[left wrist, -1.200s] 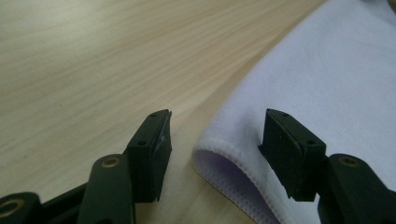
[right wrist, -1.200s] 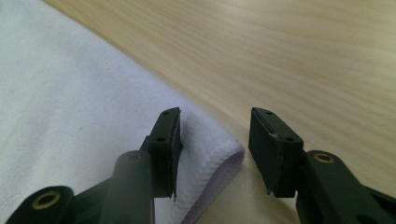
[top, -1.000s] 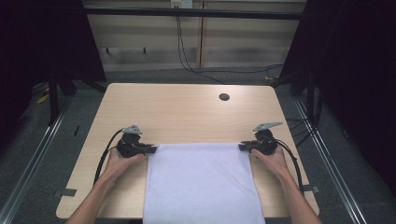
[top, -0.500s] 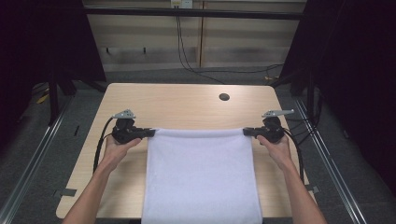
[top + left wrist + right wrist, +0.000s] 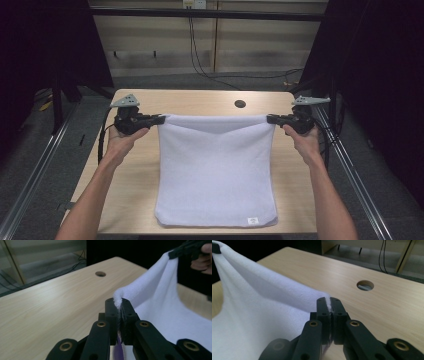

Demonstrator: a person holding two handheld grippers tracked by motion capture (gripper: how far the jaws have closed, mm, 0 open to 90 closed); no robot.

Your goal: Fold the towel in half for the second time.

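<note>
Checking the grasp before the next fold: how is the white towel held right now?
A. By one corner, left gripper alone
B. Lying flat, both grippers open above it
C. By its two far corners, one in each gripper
C: the left gripper and right gripper each pinch a far corner of the white towel, lifting that edge off the table.

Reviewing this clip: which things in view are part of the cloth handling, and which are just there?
In the job:
- white towel, stretched between both grippers, lower part lying on the table
- left hand-held gripper, shut on one top corner
- right hand-held gripper, shut on the other top corner

Just there:
- wooden table
- round hole in the tabletop
- cables on the floor behind
</note>
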